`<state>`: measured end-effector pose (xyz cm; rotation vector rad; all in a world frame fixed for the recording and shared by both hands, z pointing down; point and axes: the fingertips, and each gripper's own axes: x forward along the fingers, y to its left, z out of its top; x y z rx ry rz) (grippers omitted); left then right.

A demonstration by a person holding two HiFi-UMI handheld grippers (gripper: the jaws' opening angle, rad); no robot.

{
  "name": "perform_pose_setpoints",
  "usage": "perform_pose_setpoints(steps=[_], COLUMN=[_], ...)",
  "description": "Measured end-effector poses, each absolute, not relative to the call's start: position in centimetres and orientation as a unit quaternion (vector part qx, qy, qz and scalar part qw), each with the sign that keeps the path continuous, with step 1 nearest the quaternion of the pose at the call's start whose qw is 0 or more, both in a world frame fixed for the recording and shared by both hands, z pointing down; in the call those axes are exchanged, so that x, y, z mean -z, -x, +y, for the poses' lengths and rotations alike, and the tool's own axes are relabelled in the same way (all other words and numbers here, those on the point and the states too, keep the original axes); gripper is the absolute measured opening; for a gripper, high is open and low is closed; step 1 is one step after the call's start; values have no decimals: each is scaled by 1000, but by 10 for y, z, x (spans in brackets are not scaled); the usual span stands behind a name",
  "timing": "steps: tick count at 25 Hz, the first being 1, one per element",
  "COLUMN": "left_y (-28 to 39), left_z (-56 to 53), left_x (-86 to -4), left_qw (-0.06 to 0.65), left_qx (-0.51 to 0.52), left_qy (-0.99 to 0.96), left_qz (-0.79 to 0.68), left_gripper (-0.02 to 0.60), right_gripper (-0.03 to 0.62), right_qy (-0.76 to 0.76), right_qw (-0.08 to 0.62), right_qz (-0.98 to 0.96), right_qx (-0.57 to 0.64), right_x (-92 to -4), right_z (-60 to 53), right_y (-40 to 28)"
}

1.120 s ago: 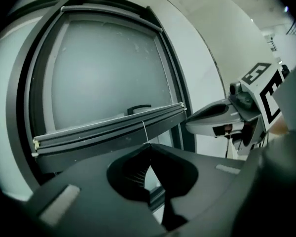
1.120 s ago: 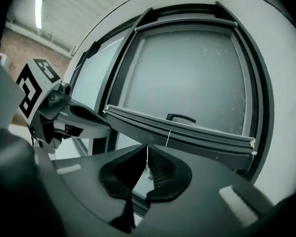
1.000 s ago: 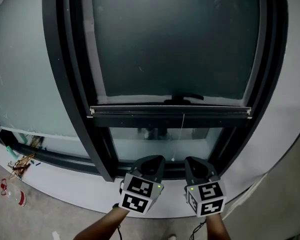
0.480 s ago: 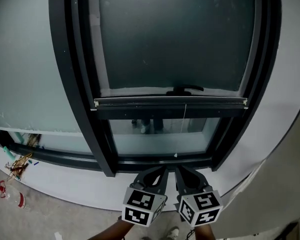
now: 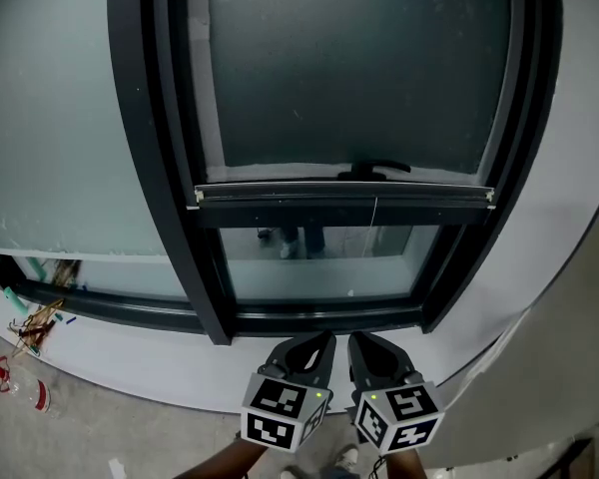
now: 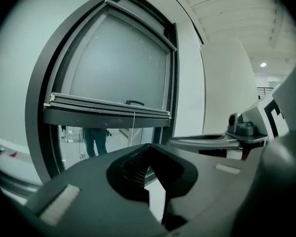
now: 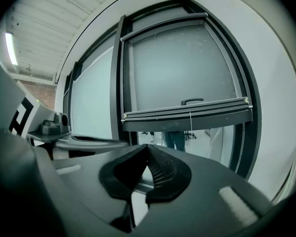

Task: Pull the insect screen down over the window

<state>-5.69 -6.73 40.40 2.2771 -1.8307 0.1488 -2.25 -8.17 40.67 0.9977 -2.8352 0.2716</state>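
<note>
Grey mesh insect screen [image 5: 349,68] ends at a straight bar [image 5: 344,196]; left gripper [image 5: 322,341] and right gripper [image 5: 358,341] closed, empty.

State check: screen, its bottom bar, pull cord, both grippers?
insect screen: partly down, covers the upper window; a strip of glass under it is uncovered.
bottom bar: level, short of the lower frame.
pull cord: hangs free from the bar, held by nothing.
left gripper: shut, empty, below the window, touching nothing.
right gripper: shut, empty, beside the left one.
</note>
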Motion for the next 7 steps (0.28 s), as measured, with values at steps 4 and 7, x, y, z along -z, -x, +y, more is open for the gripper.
perform_pose_setpoints(steps=[4, 7], left_y=[54, 55], left_z=[-61, -59], left_x=[-402, -403], left_qw=[110, 111], left_qx=[-47, -45], left_qy=[-775, -775], left_qz=[-620, -620], left_gripper=[15, 15], right_gripper=[5, 6], right_qy=[-328, -325], right_qw=[62, 62], right_qz=[-939, -939], right_qx=[-89, -88], right_x=[-404, -405], right_z=[-74, -72], right_y=[22, 24])
